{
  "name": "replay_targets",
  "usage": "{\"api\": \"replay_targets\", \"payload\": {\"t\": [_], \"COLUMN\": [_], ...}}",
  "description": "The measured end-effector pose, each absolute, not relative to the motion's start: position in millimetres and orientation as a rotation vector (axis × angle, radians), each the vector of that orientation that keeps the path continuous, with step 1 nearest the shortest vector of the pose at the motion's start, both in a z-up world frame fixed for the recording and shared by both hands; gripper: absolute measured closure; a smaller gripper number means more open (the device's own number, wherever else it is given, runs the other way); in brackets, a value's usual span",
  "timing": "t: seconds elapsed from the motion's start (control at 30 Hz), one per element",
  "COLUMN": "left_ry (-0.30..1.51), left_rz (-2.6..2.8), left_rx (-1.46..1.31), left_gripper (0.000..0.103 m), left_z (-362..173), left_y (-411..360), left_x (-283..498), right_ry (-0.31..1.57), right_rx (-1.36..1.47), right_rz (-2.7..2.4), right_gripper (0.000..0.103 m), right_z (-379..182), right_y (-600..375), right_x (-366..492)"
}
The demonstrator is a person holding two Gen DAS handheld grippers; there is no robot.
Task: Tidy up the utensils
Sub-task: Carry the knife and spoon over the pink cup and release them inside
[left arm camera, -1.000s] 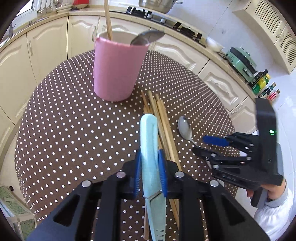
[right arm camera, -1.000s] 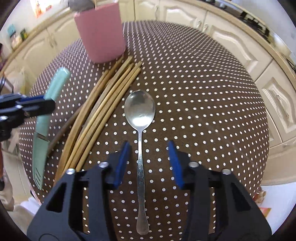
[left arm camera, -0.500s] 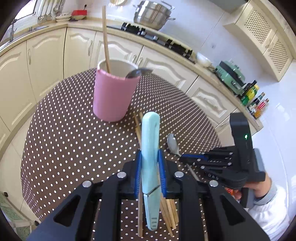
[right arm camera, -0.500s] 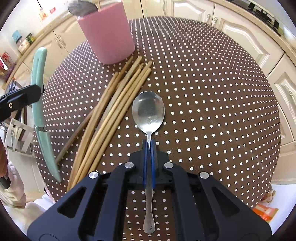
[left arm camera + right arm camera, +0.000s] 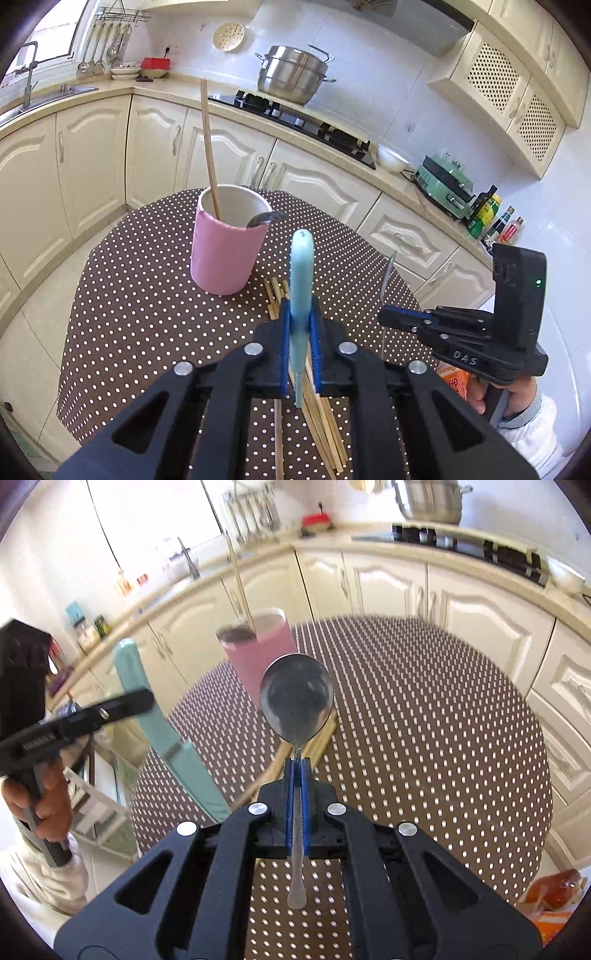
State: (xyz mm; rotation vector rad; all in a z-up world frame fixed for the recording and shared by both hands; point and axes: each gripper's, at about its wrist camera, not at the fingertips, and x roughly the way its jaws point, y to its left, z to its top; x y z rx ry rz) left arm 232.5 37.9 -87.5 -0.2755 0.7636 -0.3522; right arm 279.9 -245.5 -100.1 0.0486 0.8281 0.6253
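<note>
Grippers as I hold them: left gripper [image 5: 300, 325] clamped on teal knife [image 5: 301, 280]; right gripper [image 5: 297, 771] clamped on spoon [image 5: 296, 698], above dotted table [image 5: 443, 738], pink cup [image 5: 225, 254] behind.

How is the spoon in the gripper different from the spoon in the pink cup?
The held spoon is clamped by its handle in the right gripper, up off the table; the cup spoon stands loose in the pink cup. The held spoon shows bowl and handle whole; the cup spoon shows only its bowl, leaning on the rim beside a chopstick. Both are shiny metal, bowl end up.
</note>
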Motion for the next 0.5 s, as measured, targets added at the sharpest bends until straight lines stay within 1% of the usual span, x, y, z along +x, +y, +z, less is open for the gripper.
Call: {"api": "replay_targets", "payload": {"t": [0.27, 0.5], "left_ry": [0.677, 0.564], "left_rz": [-0.350, -0.314], "left_rx": [-0.264, -0.266], "left_gripper": [0.094, 0.094], "left_z": [-58, -20], "left_y": [41, 53], "left_x": [234, 244], "right_ry": [0.679, 0.486], "right_rx": [0.088, 0.102], "right_rz": [0.625, 0.564], "right_gripper": [0.100, 0.099], "right_z": [-71, -34], "right_y": [-235, -218], "right_x": [279, 287]}}
